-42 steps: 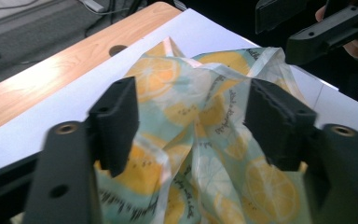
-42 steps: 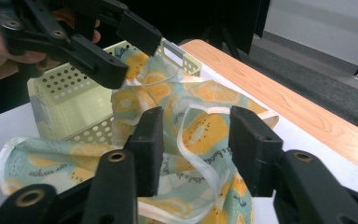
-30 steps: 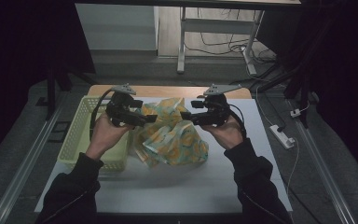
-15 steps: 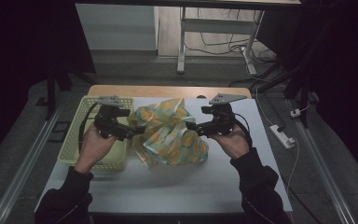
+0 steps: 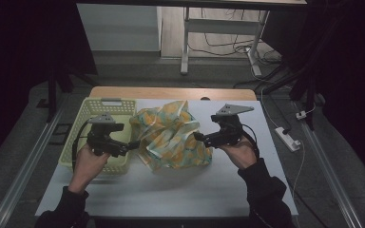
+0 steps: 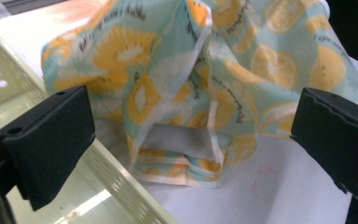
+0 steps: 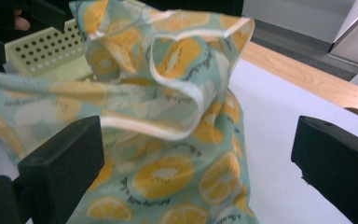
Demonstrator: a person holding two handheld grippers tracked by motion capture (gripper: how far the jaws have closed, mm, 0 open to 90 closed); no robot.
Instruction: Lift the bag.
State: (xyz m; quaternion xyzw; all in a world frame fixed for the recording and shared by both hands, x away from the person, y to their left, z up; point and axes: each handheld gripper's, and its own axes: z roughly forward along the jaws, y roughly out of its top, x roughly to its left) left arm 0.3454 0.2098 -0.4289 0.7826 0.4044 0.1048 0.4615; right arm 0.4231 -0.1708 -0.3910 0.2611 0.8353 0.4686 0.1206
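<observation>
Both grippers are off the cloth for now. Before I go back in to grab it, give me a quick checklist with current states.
1. Left gripper open, jaws wide apart: ok.
2. Right gripper open: ok.
3. Citrus-print cloth free of both grippers, crumpled on the table: ok.
4. White hem edge reachable between the right gripper's jaws: ok.
5. Cloth clear of the yellow basket: cannot tell, it lies against the rim.
6. Cloth laid flat: not ok, bunched.
</observation>
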